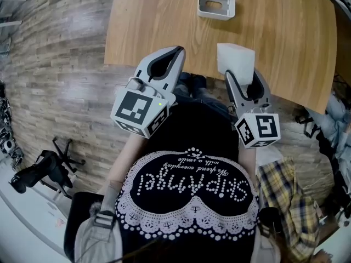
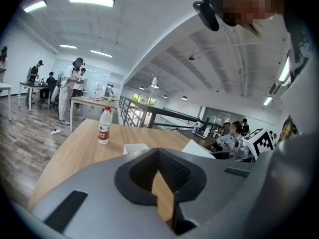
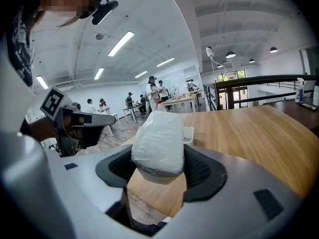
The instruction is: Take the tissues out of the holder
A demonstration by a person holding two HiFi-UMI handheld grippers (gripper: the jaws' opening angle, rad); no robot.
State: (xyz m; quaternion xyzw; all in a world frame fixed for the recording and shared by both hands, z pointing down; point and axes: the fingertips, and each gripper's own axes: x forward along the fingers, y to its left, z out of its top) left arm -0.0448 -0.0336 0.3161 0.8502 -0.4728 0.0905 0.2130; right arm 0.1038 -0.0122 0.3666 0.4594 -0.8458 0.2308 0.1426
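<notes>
- Head view: the right hand-held gripper (image 1: 244,76) clamps the white tissue pack (image 1: 236,59) above the bench's (image 1: 153,26) near edge, well apart from the white holder (image 1: 203,1).
- Left gripper view: the left hand-held gripper (image 2: 160,156) is closed on nothing, so it is best held aside.
- Right gripper view: the pads squeeze the pack's (image 3: 158,138) lower end. Lowering it flat onto bare bench before letting go seems wise.

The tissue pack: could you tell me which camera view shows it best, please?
The right gripper view: the tissue pack fills its centre, clamped between the jaws. The head view shows only its white top from above; the left gripper view catches what seems one corner.
</notes>
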